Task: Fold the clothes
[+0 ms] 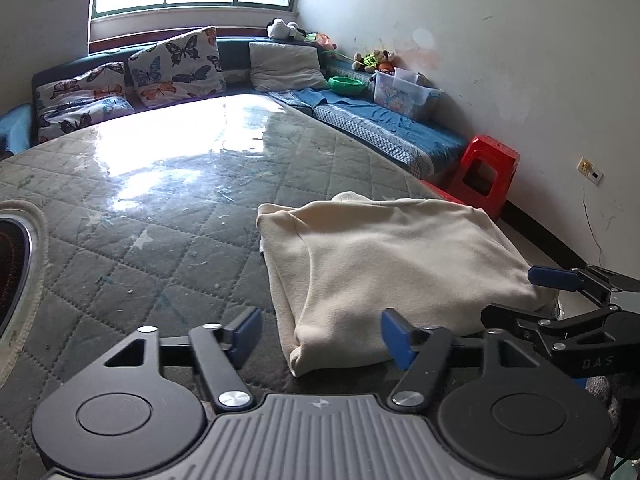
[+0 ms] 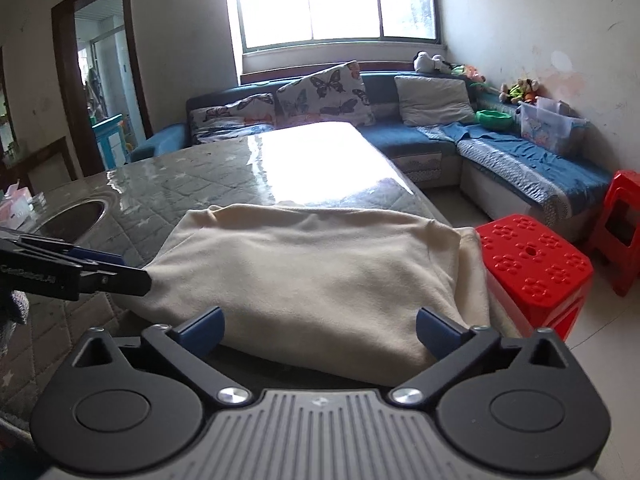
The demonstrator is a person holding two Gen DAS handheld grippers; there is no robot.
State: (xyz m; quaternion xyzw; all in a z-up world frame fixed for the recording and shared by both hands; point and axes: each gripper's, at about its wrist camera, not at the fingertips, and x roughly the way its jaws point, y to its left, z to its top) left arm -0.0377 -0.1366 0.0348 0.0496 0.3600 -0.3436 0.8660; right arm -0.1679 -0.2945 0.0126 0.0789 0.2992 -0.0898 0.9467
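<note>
Both my tongs are open and hold nothing: my left gripper point(image 1: 320, 334) sits at the near corner of the folded cream cloth point(image 1: 384, 276), my right gripper point(image 2: 320, 334) at its near edge. It lies on a shiny quilted table point(image 1: 152, 208). Behind are a blue sofa point(image 2: 404, 140), butterfly pillows point(image 1: 176, 66), a bright window point(image 2: 336, 0) and red stools point(image 2: 532, 268).

Readable text from my two wrist cameras

I can make out only "DAS" on the right gripper point(image 1: 560, 292) body; the lettering on the left gripper point(image 2: 116, 270) body is too blurred for me to read.
</note>
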